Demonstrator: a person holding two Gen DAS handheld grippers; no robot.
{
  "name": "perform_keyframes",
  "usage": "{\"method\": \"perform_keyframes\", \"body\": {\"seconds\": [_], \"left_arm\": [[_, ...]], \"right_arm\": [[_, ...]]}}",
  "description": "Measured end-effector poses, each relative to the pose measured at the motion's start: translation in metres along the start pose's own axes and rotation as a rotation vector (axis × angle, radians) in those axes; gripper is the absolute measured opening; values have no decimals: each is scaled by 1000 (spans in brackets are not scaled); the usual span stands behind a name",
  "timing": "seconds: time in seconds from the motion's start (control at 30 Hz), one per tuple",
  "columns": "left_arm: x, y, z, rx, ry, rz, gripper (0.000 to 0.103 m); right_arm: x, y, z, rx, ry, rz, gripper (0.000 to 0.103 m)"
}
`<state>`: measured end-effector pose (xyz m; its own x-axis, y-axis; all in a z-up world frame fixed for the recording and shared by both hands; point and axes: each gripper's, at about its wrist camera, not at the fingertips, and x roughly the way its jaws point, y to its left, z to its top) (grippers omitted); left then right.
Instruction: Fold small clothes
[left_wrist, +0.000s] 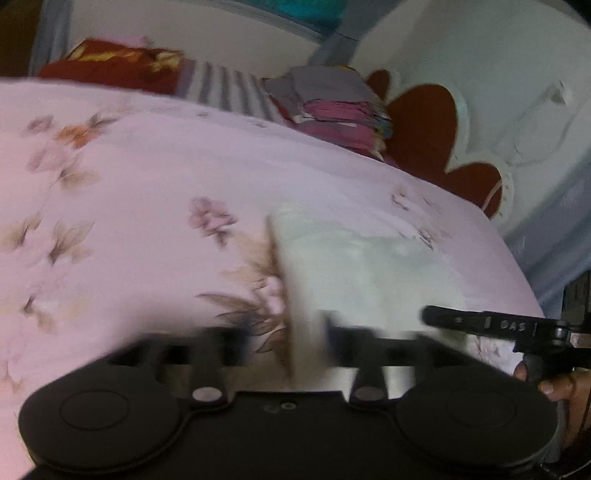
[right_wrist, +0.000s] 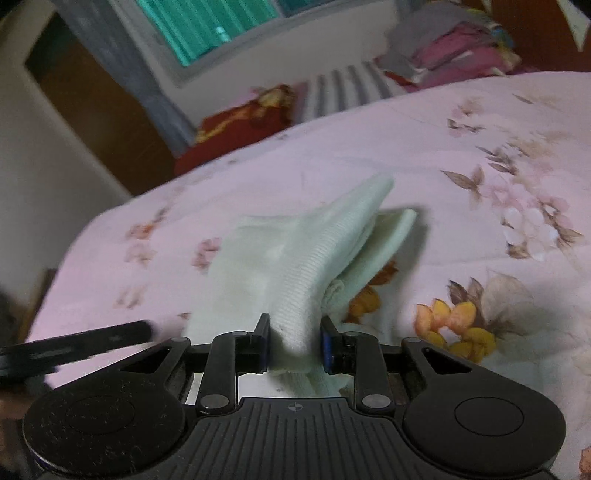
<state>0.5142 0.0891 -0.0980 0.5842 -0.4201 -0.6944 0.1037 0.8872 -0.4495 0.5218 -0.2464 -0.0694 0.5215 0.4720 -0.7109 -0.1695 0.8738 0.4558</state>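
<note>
A small pale green ribbed garment (right_wrist: 295, 258) lies on the pink floral bedspread (right_wrist: 461, 147). My right gripper (right_wrist: 294, 343) is shut on one bunched edge of it and holds that part lifted, the rest draping down to the bed. In the left wrist view the same garment (left_wrist: 351, 266) lies flat ahead, and my left gripper (left_wrist: 284, 343) is blurred, with cloth between its fingers. The right gripper's black arm (left_wrist: 491, 325) shows at the right edge.
A stack of folded clothes (left_wrist: 332, 107) in purple, pink and grey sits at the far side of the bed, beside a striped pillow (left_wrist: 229, 88) and a red patterned cushion (left_wrist: 110, 66). A red flower-shaped headboard (left_wrist: 436, 129) and pale wall lie behind.
</note>
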Motion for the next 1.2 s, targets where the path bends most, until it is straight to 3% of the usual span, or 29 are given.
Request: {"method": "perform_keyframes", "body": {"seconds": [0.03, 0.2, 0.3, 0.37, 0.47, 0.5, 0.53, 0.57, 0.6, 0.73, 0.9, 1.2], "left_arm": [[1, 8, -4, -37, -1, -15, 79], [22, 19, -19, -159, 14, -152, 73], [44, 11, -19, -192, 31, -173, 72], [61, 3, -16, -177, 60, -158, 72], [81, -6, -9, -159, 78, -171, 69], [86, -9, -6, -156, 85, -182, 55], [90, -12, -5, -152, 95, -186, 48], [94, -16, -4, -137, 98, -171, 42], [94, -22, -3, -105, 92, -153, 38], [77, -38, -2, -14, 59, -118, 33], [36, -47, 1, 51, 10, -103, 33], [-37, -6, 12, 48, -43, -34, 33]], "right_arm": [[1, -8, -1, 36, -8, -14, 26], [-1, -55, -7, 178, -5, 65, 28], [9, -71, -10, 196, 20, 62, 50], [18, -84, -12, 218, 44, 103, 54], [23, -100, -14, 241, 36, 196, 53], [24, -103, -12, 249, 41, 212, 53], [26, -105, -10, 254, 47, 225, 51], [28, -106, -8, 252, 57, 241, 47], [32, -106, -7, 253, 79, 266, 33], [31, -89, 1, 144, 82, 235, 27], [0, -50, 7, -15, 14, 226, 26], [-3, 42, 4, -146, 0, 277, 26]]}}
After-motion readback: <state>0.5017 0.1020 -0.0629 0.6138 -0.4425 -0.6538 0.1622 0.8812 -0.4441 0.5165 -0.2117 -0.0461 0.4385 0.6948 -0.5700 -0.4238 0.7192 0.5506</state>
